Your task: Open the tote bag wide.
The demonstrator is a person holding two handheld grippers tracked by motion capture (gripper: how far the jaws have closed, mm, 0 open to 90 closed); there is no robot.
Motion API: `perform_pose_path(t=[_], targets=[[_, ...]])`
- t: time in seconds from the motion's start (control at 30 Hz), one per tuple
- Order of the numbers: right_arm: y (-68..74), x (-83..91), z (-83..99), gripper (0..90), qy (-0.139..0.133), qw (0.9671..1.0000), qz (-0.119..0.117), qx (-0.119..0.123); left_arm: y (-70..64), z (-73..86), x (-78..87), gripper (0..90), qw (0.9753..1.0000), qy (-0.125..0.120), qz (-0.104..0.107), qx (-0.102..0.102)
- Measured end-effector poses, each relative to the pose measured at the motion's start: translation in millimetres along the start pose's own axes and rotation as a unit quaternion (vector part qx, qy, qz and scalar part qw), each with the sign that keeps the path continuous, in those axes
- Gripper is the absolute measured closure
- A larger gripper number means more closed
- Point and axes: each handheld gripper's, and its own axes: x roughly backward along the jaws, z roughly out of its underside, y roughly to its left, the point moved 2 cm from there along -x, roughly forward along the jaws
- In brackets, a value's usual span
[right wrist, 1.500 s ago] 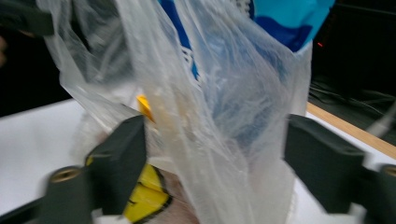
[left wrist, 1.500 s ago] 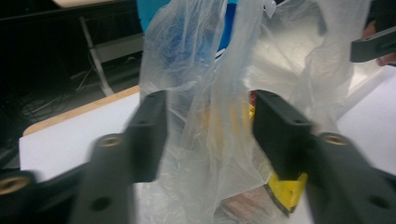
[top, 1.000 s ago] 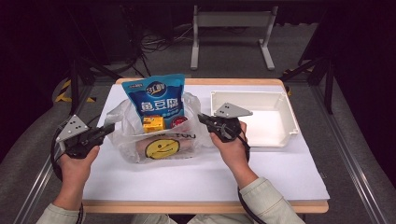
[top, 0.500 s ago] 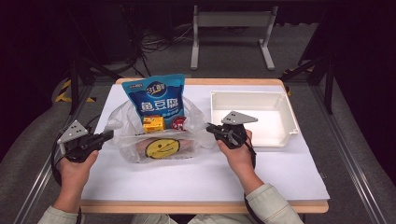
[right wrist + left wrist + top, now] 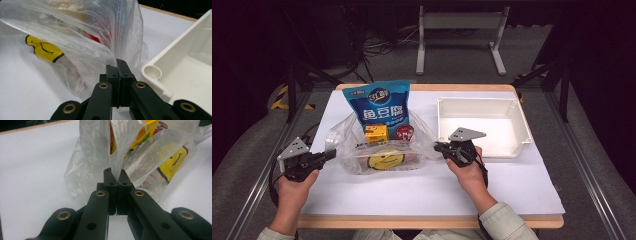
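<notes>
A clear plastic bag (image 5: 379, 145) printed with a yellow smiley face lies on the white table, stretched between my two grippers. Inside it are a blue snack pouch (image 5: 379, 104) that stands out of the top, a small yellow box (image 5: 376, 133) and a red round item (image 5: 404, 132). My left gripper (image 5: 331, 153) is shut on the bag's left edge; the film (image 5: 117, 160) is pinched between its jaws (image 5: 115, 175). My right gripper (image 5: 438, 147) is shut on the bag's right edge, the plastic (image 5: 110, 50) bunched at its tips (image 5: 118, 63).
A white plastic tray (image 5: 512, 115) stands at the right of the table, just behind the right gripper, its corner (image 5: 152, 72) close to the jaws. Bare white table lies in front of the bag. A metal stand (image 5: 459, 30) is on the floor beyond.
Both grippers have moved outward and toward the person, the left one leftward, the right one rightward, pulling the bag wider and flatter.
</notes>
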Motion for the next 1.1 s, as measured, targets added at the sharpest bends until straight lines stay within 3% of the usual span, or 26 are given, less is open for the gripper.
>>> perform_pose_path(t=[0.13,0.33,0.43,0.57,0.67,0.77,0.87,0.9,1.1], targets=[[-0.4,-0.5,5.7,89.5,0.006,0.9999,-0.006,-0.006,-1.0,5.0,-1.1,88.8,0.9999,0.008,0.004,0.005],[-2.2,-4.4,17.5,89.5,0.025,0.9995,-0.012,-0.015,-3.2,11.1,-13.1,88.8,0.9990,0.044,-0.003,-0.003],[-4.3,-9.7,25.0,89.4,0.044,0.9986,-0.017,-0.022,-2.2,14.9,-20.5,88.8,0.9977,0.067,0.000,0.007],[-4.1,-13.6,28.3,89.1,0.059,0.9976,-0.025,-0.027,-1.8,16.7,-23.8,88.7,0.9968,0.079,0.001,0.009],[-3.6,-12.0,27.3,86.4,0.055,0.9979,-0.025,-0.024,-1.1,16.0,-20.6,86.4,0.9974,0.071,0.000,0.010],[-4.0,-5.5,24.2,81.1,0.042,0.9984,-0.028,-0.026,-1.1,13.8,-13.7,74.2,0.9989,0.045,-0.005,0.012],[-4.0,5.3,18.8,69.4,0.018,0.9989,-0.034,-0.026,-5.0,8.0,-6.1,55.9,0.9994,0.022,-0.027,0.001],[-4.0,5.3,18.8,69.4,0.018,0.9989,-0.034,-0.026,-5.0,8.0,-6.1,50.6,0.9994,0.022,-0.027,0.001],[-2.0,28.0,-2.0,46.3,-0.043,0.9984,-0.034,-0.014,-13.0,-3.9,10.6,40.5,0.9986,-0.017,-0.048,-0.015]])
